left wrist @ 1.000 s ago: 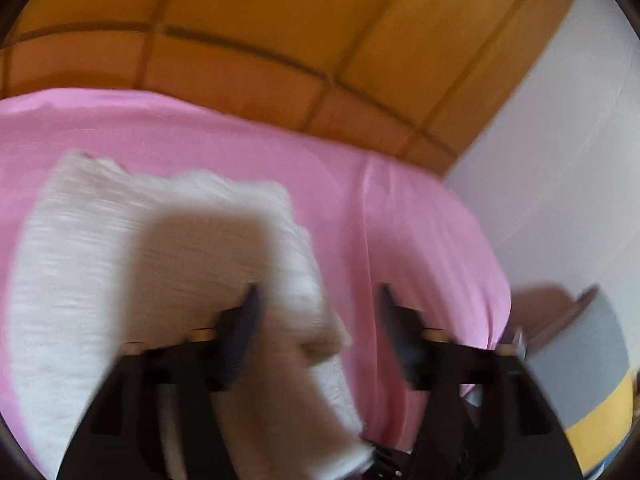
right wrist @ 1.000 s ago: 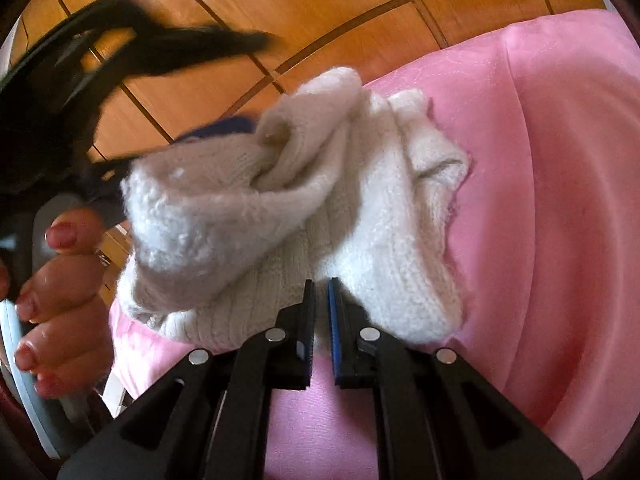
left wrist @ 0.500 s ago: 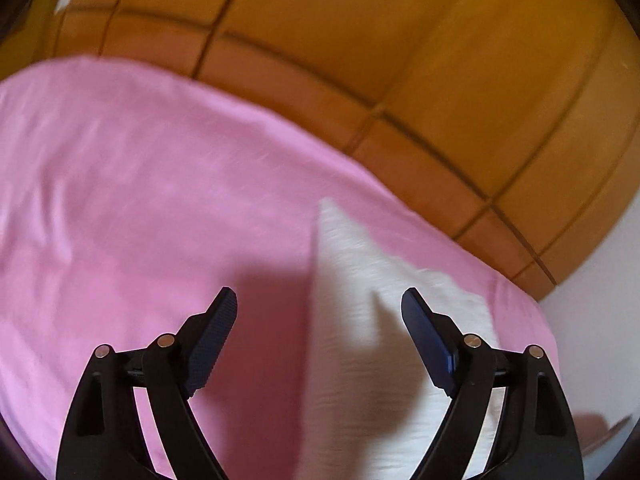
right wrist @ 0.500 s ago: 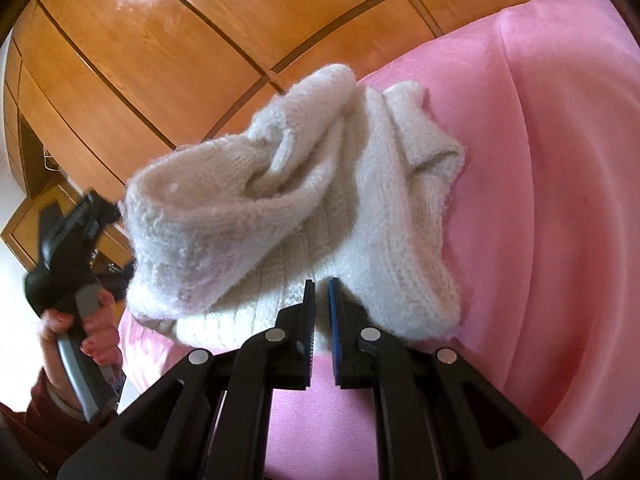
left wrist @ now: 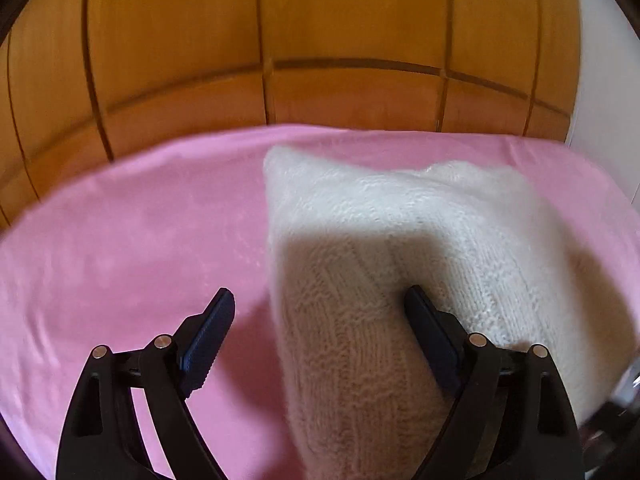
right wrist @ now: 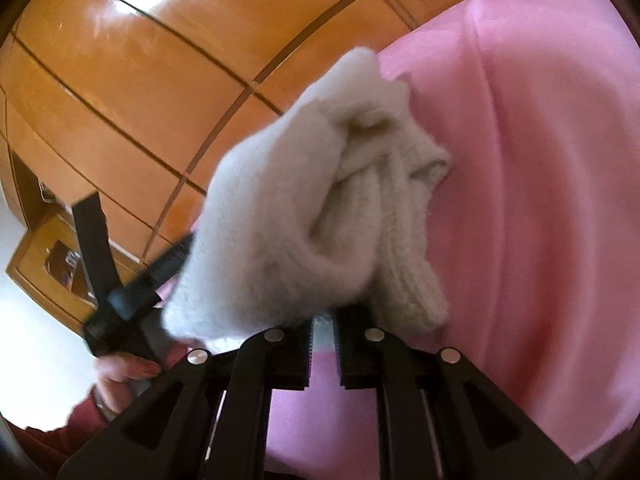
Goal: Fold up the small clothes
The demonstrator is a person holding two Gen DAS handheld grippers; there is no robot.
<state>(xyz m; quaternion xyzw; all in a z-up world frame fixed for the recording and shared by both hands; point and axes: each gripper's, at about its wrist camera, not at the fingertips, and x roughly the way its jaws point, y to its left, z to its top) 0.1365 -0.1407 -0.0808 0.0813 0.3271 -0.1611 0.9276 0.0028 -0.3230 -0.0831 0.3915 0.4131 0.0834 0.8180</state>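
A white knit garment (left wrist: 400,240) lies bunched and partly lifted on a pink cloth (left wrist: 120,260). My left gripper (left wrist: 318,294) stands wide, its jaws opening. The garment's near part sits between them, against the right pad (left wrist: 424,320) and apart from the left one. In the right wrist view the garment (right wrist: 280,220) rises in thick folds just ahead of my right gripper (right wrist: 323,320). That gripper's jaws are opening by a narrow gap, with the knit edge caught between them. The left gripper (right wrist: 120,280) shows at the left there, in a person's hand (right wrist: 120,372).
The pink cloth (right wrist: 540,160) covers the whole work surface and ends at a rounded far edge. Orange-brown wooden panels (left wrist: 320,40) stand behind it, and a white wall (left wrist: 600,80) is at the right. A dark red sleeve (right wrist: 60,432) is at the lower left.
My left gripper let go of the garment, swung away, and came back down over its near part with wider jaws. The right gripper's jaws have parted slightly, and the bunch stands higher and closer.
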